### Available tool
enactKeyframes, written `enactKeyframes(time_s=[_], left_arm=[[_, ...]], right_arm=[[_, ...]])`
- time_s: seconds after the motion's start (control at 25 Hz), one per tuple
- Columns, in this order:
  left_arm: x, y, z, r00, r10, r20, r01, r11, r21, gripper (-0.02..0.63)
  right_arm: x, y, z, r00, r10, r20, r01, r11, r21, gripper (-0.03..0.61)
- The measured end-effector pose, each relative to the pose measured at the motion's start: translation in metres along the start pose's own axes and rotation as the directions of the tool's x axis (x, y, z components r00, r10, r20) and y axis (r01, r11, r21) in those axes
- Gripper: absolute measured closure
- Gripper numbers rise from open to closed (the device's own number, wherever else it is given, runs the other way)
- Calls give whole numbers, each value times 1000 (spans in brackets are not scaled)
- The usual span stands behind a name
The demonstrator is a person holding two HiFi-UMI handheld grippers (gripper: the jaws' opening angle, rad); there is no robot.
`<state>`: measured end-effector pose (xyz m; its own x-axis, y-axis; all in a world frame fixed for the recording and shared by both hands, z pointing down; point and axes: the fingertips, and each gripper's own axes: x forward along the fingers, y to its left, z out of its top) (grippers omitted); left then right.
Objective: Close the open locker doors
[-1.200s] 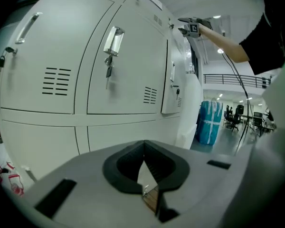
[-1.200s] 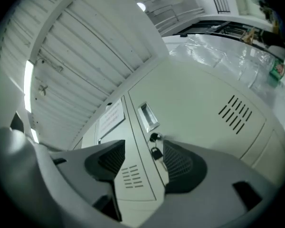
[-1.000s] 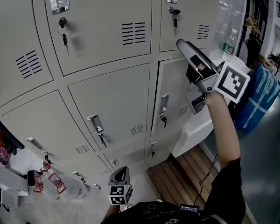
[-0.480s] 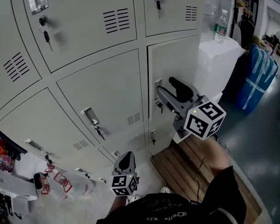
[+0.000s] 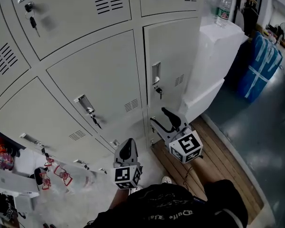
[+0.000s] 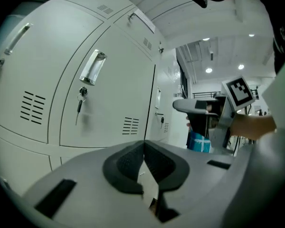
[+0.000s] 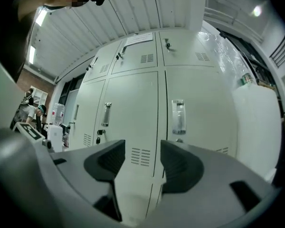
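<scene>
Locker doors [image 5: 99,80] face me in a grey bank. Nearest, my left gripper [image 5: 127,148] hangs low, its jaws pressed together on nothing. My right gripper [image 5: 162,117] points at the foot of the rightmost column, jaws set apart and empty, short of the metal. The door [image 5: 173,56] above it sits flush, a key [image 5: 158,92] in its lock. Beyond, a water bottle [image 5: 223,11] stands on a white cabinet [image 5: 211,61].

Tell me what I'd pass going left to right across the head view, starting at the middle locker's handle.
locker handle with key → left gripper → right gripper → white cabinet → blue strapped bundle
</scene>
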<state>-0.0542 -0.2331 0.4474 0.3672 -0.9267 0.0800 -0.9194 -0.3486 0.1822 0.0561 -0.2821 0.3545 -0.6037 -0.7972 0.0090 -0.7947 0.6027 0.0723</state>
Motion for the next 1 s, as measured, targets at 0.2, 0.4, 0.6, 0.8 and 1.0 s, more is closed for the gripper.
enactKeyframes(time_s=[0.2,0.4,0.6,0.8,1.0], left_arm=[[-5,-7,-10,1000,-24,14,24,1000,4,606],[-6,-10,-23,1000,-25,-2,25,1000,19,606],[-6,-13,-30,999,-26,-19,27,999,34,606],[-6,-16,-34,1000,-24,-19,25,999,42,606],[-7,-16,-34,1000,-18,-20,19,998,63,606]], right_arm=[[-16,14,-55,996,-63,-66,69,993,95,342],[-27,35,-91,989,-65,-130,84,985,150,377],[-31,42,-101,986,-75,-146,96,984,148,505],[-34,44,-101,986,-94,-141,113,984,138,572],[-31,48,-98,986,-98,-131,111,989,101,574]])
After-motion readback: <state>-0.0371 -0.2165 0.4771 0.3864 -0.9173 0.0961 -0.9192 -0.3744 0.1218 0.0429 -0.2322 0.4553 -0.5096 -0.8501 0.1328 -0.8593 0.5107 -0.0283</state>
